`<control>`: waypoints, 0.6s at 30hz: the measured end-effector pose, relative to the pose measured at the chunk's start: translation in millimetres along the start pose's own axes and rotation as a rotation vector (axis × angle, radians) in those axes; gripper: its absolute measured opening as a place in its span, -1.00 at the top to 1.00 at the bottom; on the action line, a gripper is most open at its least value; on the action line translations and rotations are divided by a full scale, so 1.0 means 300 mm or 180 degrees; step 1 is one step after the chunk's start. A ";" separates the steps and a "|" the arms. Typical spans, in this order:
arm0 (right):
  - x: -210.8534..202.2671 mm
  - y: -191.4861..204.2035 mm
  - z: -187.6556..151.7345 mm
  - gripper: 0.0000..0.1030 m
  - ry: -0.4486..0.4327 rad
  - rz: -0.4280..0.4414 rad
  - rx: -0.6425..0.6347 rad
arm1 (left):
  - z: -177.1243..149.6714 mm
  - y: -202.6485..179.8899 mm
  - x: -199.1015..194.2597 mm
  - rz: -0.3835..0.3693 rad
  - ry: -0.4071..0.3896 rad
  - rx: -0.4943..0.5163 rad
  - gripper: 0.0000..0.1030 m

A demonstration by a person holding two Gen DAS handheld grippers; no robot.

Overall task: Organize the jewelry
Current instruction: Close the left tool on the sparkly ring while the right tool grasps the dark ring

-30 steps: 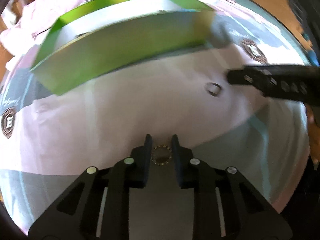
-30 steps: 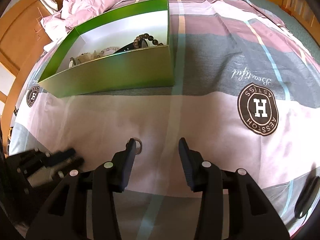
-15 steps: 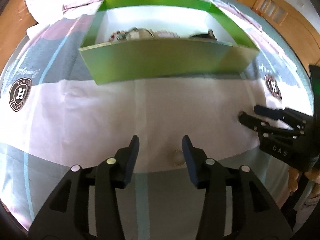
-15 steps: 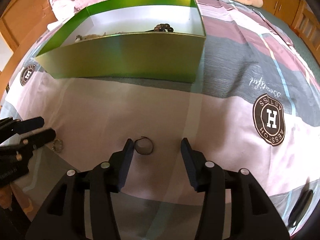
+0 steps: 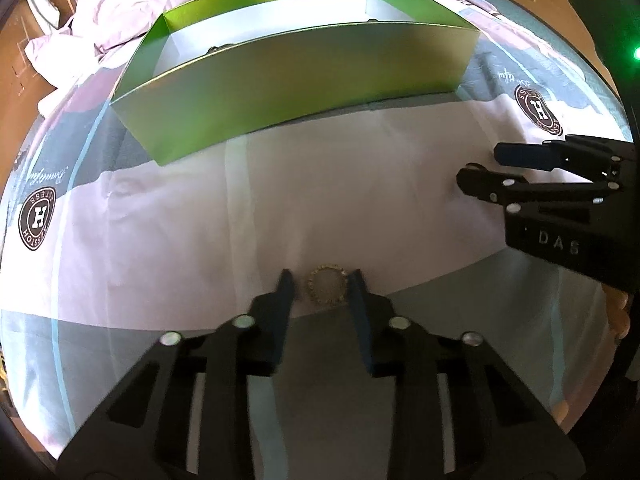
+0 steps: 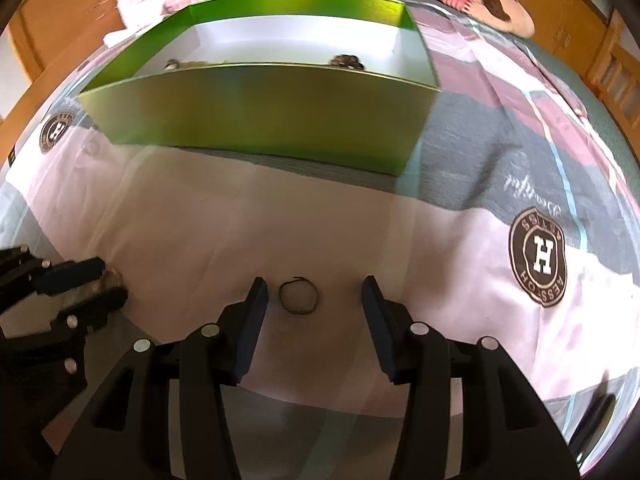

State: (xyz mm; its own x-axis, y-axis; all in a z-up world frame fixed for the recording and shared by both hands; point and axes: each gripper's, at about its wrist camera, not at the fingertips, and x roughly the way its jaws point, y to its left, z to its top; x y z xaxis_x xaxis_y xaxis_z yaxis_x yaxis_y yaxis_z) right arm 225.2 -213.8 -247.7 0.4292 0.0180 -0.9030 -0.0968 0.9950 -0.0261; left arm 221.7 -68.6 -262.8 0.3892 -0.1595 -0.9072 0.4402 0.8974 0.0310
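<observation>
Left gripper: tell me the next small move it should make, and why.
Probably finish closing. The left gripper has the gold ring lying on the bedspread between its fingertips, and its jaws are closing, though slim gaps seem to remain on both sides. Once the ring is pinched, it can be lifted toward the green box behind.

I am working over a bed whose cover (image 6: pixel 208 240) is a patchwork of pale pink, grey and mauve blocks with thin light-blue lines and round brown "H" emblems (image 6: pixel 538 256). On the far side stands an open green box (image 6: pixel 256 116) with a white inside. Nearer to me, on the pink band, a thin dark ring (image 6: pixel 299 295) lies flat; to its left lies a small beaded gold ring (image 5: pixel 327 289). A crumpled pink quilt (image 5: pixel 132 12) is heaped at the far left corner.
</observation>
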 end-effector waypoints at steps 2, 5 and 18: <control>0.001 0.024 -0.001 0.30 -0.0033 0.0002 -0.0111 | 0.000 0.002 0.002 0.0010 -0.0007 0.0006 0.53; -0.001 0.056 -0.003 0.43 -0.0074 -0.0004 -0.0237 | 0.000 0.000 0.002 0.0001 -0.0014 -0.0012 0.53; 0.001 0.049 -0.002 0.48 -0.0096 0.0090 -0.0152 | 0.002 0.009 0.003 0.0031 -0.0015 -0.0033 0.40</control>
State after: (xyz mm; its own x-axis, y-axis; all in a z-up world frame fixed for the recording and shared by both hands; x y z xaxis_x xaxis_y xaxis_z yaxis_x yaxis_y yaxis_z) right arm 223.3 -199.2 -248.7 0.4523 0.0496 -0.8905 -0.1517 0.9882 -0.0220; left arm 223.6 -66.5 -263.3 0.3972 -0.1525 -0.9050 0.4280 0.9031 0.0357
